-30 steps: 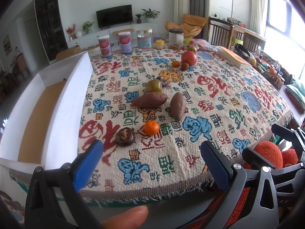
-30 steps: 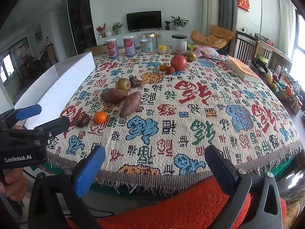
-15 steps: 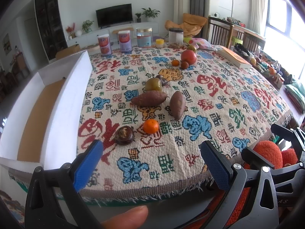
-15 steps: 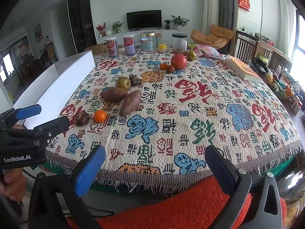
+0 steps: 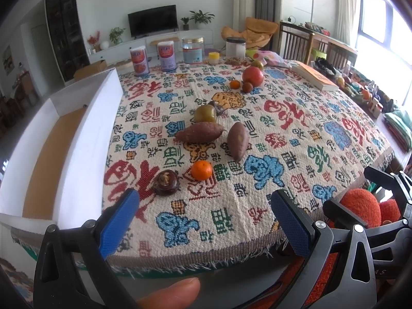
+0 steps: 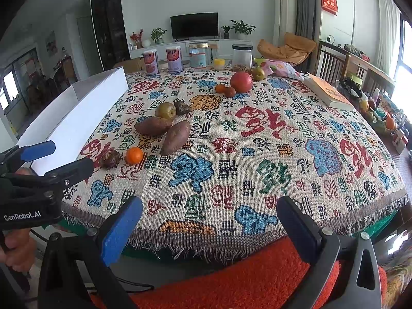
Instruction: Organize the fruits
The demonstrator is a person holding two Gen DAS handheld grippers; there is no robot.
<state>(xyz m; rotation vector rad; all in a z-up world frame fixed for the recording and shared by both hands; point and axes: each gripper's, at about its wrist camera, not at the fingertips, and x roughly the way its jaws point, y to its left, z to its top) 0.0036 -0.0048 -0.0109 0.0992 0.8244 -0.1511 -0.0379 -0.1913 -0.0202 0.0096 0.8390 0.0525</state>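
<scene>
Nothing has shifted: left gripper [image 5: 203, 219] and right gripper [image 6: 208, 221] still gape empty, fruit like the tangerine [image 5: 201, 170] untouched mid-frame

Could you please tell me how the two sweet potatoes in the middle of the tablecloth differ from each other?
The left sweet potato lies crosswise, close in front of the green round fruit; the right sweet potato lies lengthwise, its narrow tip pointing toward the near table edge. In the right wrist view the left one looks browner, the right one more reddish-purple. Both are spindle-shaped, similar in size, and rest untouched on the tablecloth.
</scene>
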